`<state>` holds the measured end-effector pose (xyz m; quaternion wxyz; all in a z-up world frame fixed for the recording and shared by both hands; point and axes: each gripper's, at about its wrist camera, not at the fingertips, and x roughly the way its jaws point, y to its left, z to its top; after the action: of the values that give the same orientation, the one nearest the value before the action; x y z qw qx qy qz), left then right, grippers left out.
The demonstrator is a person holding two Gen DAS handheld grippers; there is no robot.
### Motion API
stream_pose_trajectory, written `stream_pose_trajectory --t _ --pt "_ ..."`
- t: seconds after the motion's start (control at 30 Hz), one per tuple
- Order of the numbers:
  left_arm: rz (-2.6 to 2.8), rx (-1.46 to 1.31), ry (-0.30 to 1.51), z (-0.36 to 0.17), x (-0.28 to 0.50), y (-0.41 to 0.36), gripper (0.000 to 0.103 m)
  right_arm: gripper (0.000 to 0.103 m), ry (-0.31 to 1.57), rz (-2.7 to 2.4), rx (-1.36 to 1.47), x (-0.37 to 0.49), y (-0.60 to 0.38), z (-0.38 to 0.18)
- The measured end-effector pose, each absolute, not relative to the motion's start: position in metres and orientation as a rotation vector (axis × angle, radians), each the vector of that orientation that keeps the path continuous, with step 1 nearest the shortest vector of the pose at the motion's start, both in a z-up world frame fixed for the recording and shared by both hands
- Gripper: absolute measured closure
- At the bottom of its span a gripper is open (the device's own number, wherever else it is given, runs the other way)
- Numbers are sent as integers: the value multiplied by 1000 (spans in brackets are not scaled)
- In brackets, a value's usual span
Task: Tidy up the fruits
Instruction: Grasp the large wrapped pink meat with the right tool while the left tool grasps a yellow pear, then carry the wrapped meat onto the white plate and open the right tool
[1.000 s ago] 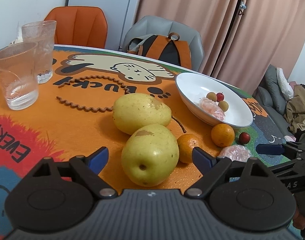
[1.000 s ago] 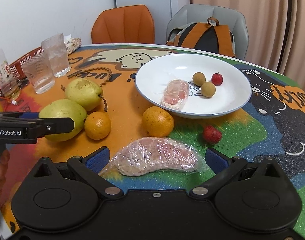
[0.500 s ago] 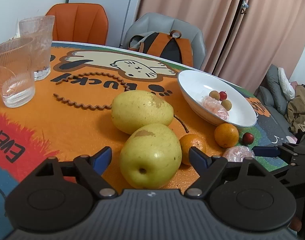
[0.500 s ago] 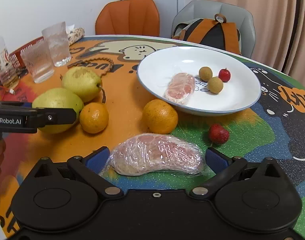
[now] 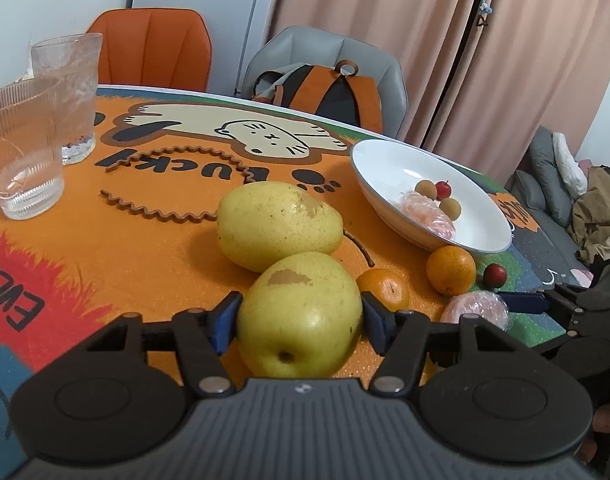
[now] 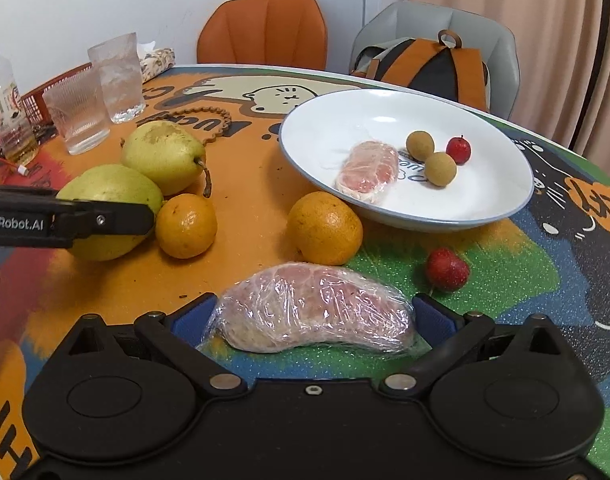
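The left gripper (image 5: 301,316) is closing, its blue pads touching both sides of the nearest yellow-green pear (image 5: 301,314) on the orange cartoon tablecloth (image 5: 145,248). The right gripper (image 6: 311,320) is also closing, its jaws wide around a plastic-wrapped pink fruit slice (image 6: 313,308), whether pressing I cannot tell. Beyond that pear lie a second pear (image 5: 277,224) and small orange (image 5: 385,286), then a white bowl (image 5: 385,160).

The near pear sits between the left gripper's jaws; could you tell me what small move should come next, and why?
Probably finish closing, then lift: the left gripper is closing, its pads flank the near pear, which lies on the table, outside the white bowl.
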<state>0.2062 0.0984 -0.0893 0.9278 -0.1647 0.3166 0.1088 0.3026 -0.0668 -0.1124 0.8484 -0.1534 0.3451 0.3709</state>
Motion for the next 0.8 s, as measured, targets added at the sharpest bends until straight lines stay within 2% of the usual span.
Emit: stream_pose_trajectory --t 0.07,0.2,0.8 --pt "224 -345 650 -89 204 99 42 9 721 780 -334 301 -67 -111" --pt "234 -349 655 -88 201 98 42 11 727 794 -339 298 -69 -109" --pt "241 -347 603 -69 187 95 42 12 657 793 -297 290 -79 -82"
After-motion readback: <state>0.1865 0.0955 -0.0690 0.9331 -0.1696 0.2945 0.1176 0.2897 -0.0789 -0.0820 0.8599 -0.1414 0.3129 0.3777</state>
